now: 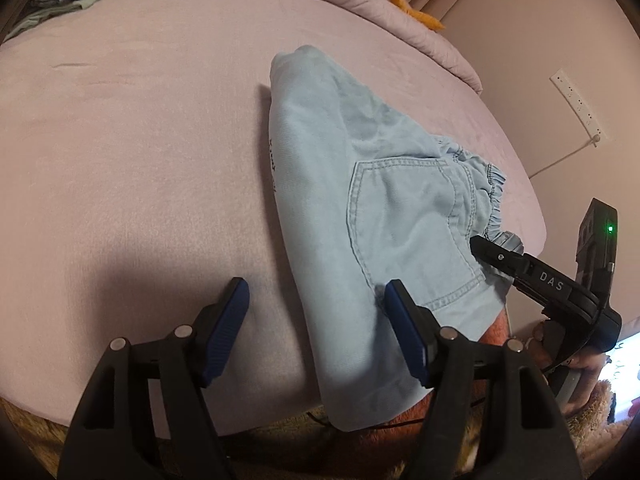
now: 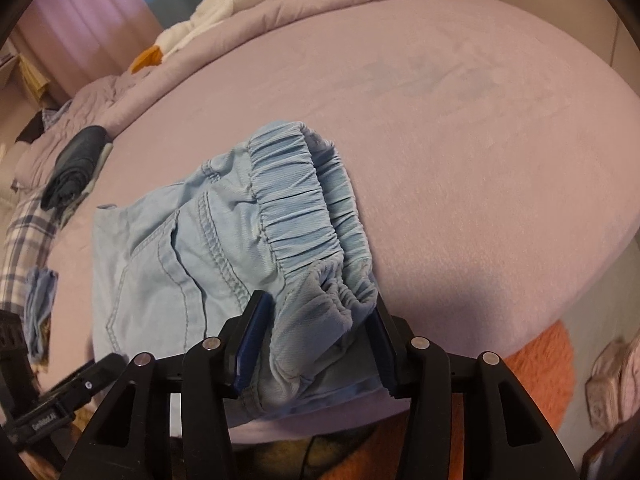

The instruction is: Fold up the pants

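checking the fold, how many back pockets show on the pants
1: a stitched back pocket on the pants, just below the elastic waistband. Another may be folded underneath.

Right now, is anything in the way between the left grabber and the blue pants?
No, nothing visible is. The left gripper hangs open right at the pants, one finger already over the cloth. The right gripper has the waistband between its fingers.

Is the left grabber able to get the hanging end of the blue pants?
Probably yes. The left gripper is open, its right finger already over the pants near the bed edge, with nothing between.
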Demonstrator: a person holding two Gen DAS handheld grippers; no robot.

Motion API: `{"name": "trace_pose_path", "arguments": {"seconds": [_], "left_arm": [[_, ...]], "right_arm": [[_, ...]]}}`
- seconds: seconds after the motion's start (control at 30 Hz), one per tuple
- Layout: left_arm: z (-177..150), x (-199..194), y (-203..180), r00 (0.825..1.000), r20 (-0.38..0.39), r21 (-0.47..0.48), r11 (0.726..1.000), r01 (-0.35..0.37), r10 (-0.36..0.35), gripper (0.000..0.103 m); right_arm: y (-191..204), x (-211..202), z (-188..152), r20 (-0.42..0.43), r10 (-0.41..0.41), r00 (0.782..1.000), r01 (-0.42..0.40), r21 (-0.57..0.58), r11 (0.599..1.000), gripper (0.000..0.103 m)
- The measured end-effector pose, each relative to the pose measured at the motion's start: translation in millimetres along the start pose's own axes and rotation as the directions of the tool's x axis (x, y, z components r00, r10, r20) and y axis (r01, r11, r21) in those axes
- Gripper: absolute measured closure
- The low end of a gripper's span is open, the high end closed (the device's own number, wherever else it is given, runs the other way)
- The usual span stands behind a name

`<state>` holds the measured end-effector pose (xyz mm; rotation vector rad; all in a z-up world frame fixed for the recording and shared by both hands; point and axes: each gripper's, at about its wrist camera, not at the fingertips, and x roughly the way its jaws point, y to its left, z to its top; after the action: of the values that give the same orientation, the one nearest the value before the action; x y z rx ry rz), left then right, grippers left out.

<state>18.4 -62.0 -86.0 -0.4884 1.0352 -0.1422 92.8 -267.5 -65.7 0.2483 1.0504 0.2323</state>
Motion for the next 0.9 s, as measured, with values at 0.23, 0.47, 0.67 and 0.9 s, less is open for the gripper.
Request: {"name": "trace_pose_path", "arguments": {"seconds": [0.23, 0.47, 0.67, 0.9], "left_arm": [[-8, -4, 2, 1.0, 0.025, -0.022, 1.0, -0.009, 0.009, 0.034], [-15, -9, 4, 1.0, 0.027, -0.047, 0.999, -0.002, 0.004, 0.034], [-24, -13, 2, 1.0, 0.009, -0.065, 0.998, 0.006, -0.006, 0.034], [-30, -15, -9, 0.999, -0.013, -0.066, 0.997, -0.045, 0.045, 0.032]], "right_arm": [[-7, -4, -4, 0.024, 0.043, 0.999, -0.043, 0.003, 0.999, 0.055], [-18, -13, -15, 0.074, 0.068, 0.995, -0.072, 0.049, 0.996, 0.055], [-12, -21, -17, 0.069, 0.054, 0.996, -0.055, 0.012, 0.998, 0.064], [-15, -26, -15, 0.057, 0.087, 0.995, -0.09, 0.049, 0.995, 0.065]]}}
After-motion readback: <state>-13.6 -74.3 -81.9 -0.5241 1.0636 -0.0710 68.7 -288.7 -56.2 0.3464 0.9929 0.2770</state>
